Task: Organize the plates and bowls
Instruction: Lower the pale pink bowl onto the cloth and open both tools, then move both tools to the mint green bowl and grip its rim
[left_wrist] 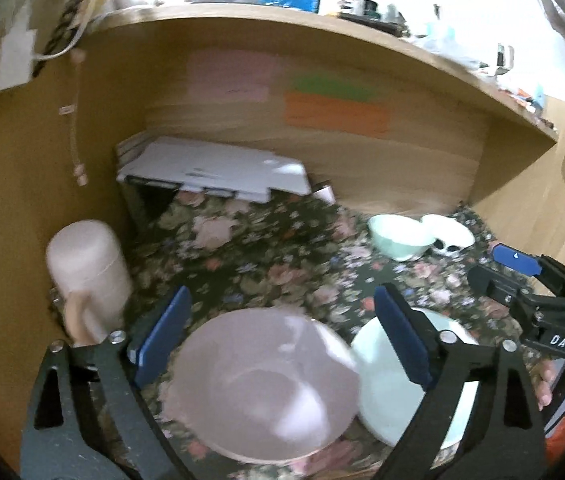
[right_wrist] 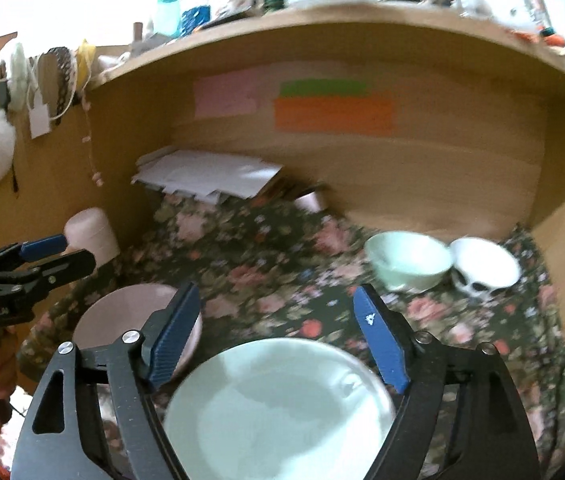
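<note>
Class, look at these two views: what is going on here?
A person holds two grippers over a floral cloth in a wooden desk nook. The left gripper hangs open above a pink plate, the right gripper open above a mint plate. Neither is gripped. A mint bowl and white bowl wait behind.

Pink plate; mint plate; mint bowl; dark floral cloth.
</note>
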Demonstrator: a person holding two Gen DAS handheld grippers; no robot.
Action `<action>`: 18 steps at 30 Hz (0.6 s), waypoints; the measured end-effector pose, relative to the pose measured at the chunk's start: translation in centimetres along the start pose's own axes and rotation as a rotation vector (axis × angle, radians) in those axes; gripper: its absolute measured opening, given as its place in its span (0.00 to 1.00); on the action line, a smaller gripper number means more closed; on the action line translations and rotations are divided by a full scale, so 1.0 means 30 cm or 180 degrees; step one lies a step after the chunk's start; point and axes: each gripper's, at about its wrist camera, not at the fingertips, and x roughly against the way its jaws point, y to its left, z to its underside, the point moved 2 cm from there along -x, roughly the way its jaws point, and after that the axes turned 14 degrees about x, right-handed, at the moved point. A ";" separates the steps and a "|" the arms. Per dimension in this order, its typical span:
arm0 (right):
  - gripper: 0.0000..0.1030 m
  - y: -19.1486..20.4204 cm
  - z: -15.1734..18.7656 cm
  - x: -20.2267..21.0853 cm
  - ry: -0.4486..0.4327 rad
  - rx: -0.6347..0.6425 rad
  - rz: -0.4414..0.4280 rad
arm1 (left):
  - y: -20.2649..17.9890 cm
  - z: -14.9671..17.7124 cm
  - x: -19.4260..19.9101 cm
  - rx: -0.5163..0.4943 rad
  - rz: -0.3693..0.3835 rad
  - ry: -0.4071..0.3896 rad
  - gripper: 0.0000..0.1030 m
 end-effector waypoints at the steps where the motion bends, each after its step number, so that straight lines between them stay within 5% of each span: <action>1: 0.76 -0.014 0.001 0.004 -0.0010 0.0001 0.0036 | -0.018 -0.007 -0.007 0.0002 0.0015 0.0001 0.94; 7: 0.77 -0.156 0.024 0.005 -0.0042 -0.0187 0.0284 | -0.137 -0.045 -0.107 -0.0165 0.0029 0.0090 0.98; 18: 0.77 -0.378 0.040 -0.097 0.0138 -0.0438 0.0491 | -0.294 -0.100 -0.410 -0.0209 -0.0008 0.0699 0.98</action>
